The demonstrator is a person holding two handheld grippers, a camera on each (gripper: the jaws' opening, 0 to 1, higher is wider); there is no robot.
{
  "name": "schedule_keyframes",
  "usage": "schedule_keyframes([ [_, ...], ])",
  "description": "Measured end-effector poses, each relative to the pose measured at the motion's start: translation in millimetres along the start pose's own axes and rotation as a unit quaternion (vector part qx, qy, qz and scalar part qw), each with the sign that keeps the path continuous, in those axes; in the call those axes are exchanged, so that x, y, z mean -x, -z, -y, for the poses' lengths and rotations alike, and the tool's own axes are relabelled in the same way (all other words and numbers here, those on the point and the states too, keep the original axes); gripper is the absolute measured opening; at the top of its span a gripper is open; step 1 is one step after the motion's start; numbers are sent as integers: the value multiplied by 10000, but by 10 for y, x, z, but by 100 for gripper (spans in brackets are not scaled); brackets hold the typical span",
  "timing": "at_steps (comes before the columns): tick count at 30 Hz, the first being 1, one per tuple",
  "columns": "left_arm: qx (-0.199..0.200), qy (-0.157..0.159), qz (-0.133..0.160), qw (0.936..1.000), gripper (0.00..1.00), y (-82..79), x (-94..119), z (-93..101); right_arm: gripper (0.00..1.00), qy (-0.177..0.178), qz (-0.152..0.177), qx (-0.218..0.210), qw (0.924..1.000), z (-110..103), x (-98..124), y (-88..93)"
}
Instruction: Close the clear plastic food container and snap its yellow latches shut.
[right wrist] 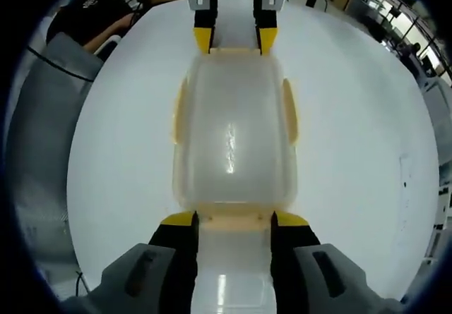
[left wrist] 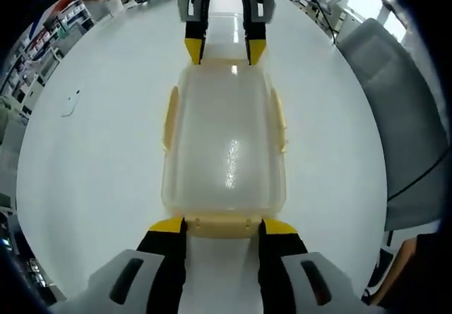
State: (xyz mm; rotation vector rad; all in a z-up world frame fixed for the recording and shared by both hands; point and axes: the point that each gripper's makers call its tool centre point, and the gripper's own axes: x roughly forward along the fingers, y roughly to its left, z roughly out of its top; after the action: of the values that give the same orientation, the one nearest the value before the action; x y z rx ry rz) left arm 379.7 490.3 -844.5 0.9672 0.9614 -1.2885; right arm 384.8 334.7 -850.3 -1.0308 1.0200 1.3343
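Left gripper (left wrist: 222, 224) and right gripper (right wrist: 233, 217) stood half open, holding nothing, tips against opposite end latches of the box (left wrist: 224, 145); press both evenly.

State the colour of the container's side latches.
Pale yellow side latches, clearest in the right gripper view.

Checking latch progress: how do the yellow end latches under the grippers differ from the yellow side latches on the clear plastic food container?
The end latches sit between open gripper jaws, the left gripper at one end, the right gripper at the other; the side latches have no gripper near them. The end latches run across the container's short ends; the side latches run along its long sides. All are pale yellow. Whether any has snapped cannot be told.
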Motion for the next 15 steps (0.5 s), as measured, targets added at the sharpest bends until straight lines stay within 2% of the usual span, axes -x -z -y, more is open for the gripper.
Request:
schedule_keyframes([
  [4,-19,17,-10,10000,34,10,-3,-8,37,-28,-164,16,9999,16,-8,1],
  [15,-4,33,-182,9998,34,48,-10,-32,37,-25,-218,7,9998,7,-12,14],
])
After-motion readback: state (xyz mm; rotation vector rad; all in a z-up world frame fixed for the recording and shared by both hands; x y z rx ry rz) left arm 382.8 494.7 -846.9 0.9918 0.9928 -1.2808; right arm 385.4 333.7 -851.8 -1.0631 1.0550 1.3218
